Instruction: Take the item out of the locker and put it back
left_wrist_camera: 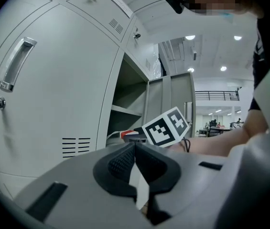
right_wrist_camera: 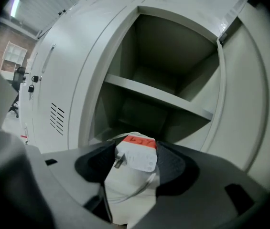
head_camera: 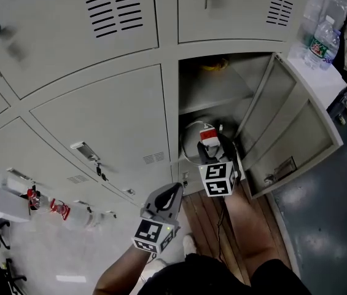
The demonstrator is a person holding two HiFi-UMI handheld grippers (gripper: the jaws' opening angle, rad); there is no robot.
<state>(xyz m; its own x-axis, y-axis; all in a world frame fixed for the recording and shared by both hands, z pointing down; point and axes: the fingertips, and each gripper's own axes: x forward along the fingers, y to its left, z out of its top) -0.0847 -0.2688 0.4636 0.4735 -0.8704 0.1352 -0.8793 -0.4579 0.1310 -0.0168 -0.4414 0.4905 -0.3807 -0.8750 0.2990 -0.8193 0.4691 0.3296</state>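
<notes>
- The left gripper (head_camera: 173,191), nearest the person's body, hung low in front of the shut grey locker doors. Its jaws were pressed fully together with nothing between them, so it was idle.
- Just beyond it, the right gripper (head_camera: 214,147) reached toward the open grey metal locker (head_camera: 188,72). Its jaws were clamped on the white plug-in charger with a red band across its label (head_camera: 208,134).
- In the right gripper view the white charger (right_wrist_camera: 136,159) sat squarely between the two dark pads. Its thin white cable (right_wrist_camera: 142,187) trailed down below it.
- The charger was at the mouth of the lower compartment, under the grey shelf (right_wrist_camera: 159,97). A loop of white cable (head_camera: 187,145) appeared to lie inside that compartment.
- The locker's grey door (head_camera: 290,123) stood swung wide to the right, clear of the gripper.
- Farther in, something yellow (head_camera: 215,63) lay in the upper compartment; I could not tell what it was.
- Judging from these views, the charger was gripped right at the opening. Whether it was on its way out or going back in could not be told.
- If it was going back, the next move would need the right gripper to carry it in under the shelf, set it on the compartment floor and part its jaws without snagging the cable.
</notes>
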